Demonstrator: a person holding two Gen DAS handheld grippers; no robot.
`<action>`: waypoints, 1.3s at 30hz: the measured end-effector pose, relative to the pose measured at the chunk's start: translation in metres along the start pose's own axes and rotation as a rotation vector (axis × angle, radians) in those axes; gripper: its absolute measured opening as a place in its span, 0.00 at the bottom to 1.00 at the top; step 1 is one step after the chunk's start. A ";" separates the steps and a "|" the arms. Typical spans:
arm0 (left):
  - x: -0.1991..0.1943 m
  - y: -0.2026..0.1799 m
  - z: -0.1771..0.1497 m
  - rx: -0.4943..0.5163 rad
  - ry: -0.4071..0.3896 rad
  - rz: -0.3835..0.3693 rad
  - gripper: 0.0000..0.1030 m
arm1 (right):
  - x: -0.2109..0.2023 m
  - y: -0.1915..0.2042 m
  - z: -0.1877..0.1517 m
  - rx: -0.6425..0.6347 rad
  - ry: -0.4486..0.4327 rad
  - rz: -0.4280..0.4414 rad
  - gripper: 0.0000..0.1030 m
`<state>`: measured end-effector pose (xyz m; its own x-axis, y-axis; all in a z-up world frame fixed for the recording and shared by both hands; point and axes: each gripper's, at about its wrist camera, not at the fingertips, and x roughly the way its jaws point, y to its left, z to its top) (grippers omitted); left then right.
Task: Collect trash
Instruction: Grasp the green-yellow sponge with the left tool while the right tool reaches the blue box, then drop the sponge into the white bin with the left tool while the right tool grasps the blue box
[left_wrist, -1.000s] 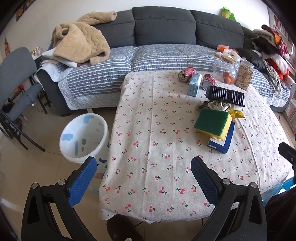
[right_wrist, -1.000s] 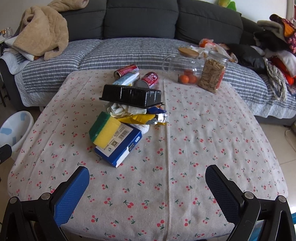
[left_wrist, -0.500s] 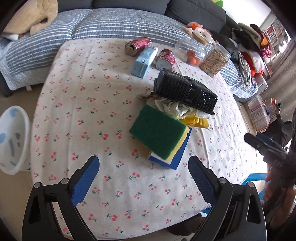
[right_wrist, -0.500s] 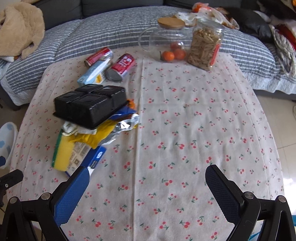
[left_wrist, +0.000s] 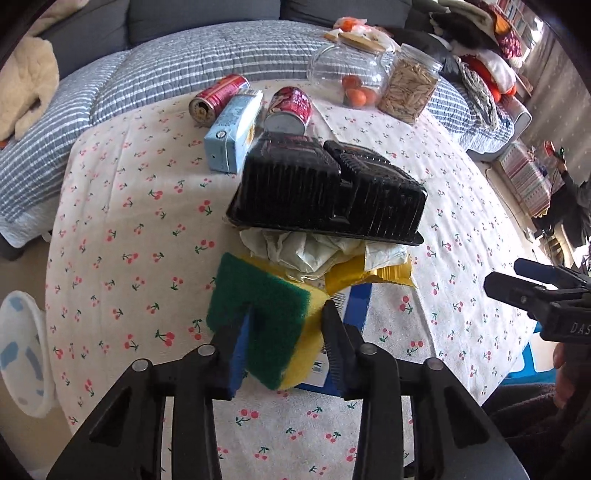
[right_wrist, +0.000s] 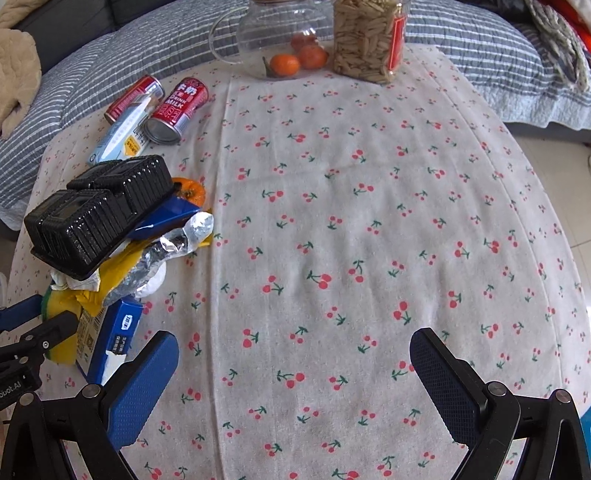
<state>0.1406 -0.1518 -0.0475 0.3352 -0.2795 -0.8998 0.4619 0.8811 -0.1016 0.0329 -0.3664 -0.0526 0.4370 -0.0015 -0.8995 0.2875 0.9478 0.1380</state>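
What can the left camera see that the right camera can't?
Only the left wrist view shows the white waste bin with blue patches off the table's edge, and the green top of the green-and-yellow sponge gripped by the left gripper. Only the right wrist view shows a loose orange tangerine and crumpled silver foil wrapper beside the pile. Both show the black ribbed plastic tray, two red drink cans and the open right gripper.

On the worktop (left_wrist: 122, 229), a sponge (left_wrist: 266, 314) lies nearest atop a box (left_wrist: 351, 306), wrappers (left_wrist: 321, 251) and a tray (left_wrist: 328, 192) piled just beyond, a carton (left_wrist: 232, 129) between two cans (left_wrist: 218, 98) farther off, and two jars (left_wrist: 410, 88) far right.
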 end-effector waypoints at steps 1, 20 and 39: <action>-0.005 0.003 -0.001 0.005 -0.011 0.000 0.30 | 0.002 0.002 0.000 0.005 0.011 0.013 1.00; -0.072 0.118 -0.055 -0.176 -0.113 0.046 0.27 | 0.049 0.136 -0.024 -0.058 0.118 0.175 1.00; -0.097 0.173 -0.093 -0.253 -0.144 0.078 0.27 | 0.070 0.168 -0.030 -0.041 0.092 0.127 0.70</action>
<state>0.1120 0.0633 -0.0169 0.4829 -0.2425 -0.8414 0.2167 0.9641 -0.1535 0.0856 -0.1980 -0.1048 0.3876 0.1467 -0.9101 0.1992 0.9506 0.2381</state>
